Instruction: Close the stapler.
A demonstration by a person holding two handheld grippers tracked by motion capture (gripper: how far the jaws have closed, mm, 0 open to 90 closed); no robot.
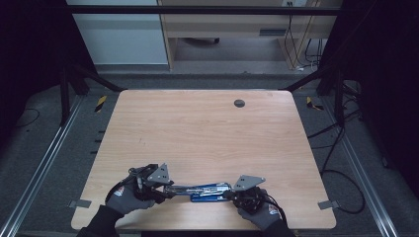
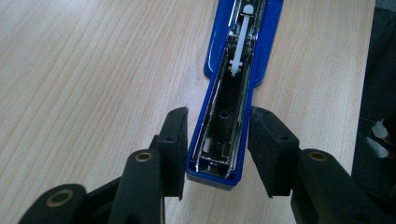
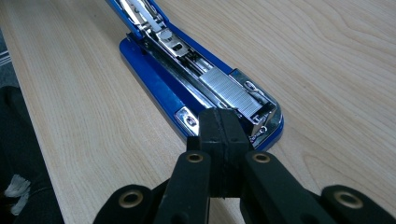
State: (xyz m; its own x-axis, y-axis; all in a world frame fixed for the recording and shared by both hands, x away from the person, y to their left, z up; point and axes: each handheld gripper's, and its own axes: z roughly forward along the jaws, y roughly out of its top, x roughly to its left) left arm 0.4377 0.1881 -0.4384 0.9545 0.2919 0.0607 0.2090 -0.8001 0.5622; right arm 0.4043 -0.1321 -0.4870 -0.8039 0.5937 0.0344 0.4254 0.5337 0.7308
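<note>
A blue stapler lies folded wide open near the table's front edge. Its blue cover stretches toward my left gripper, its shiny channel and white pusher facing up. My left gripper has a pad against each side of the cover's free end. The stapler's base and its metal magazine, with a strip of staples in it, run away from my right gripper. That gripper is shut with nothing between its pads, and its tip rests at the magazine's front end.
The wooden table has a round cable hole near its far edge. Metal rails run along the floor on both sides, and cables lie on the floor to the right. Gloved hands hold both grippers at the front edge.
</note>
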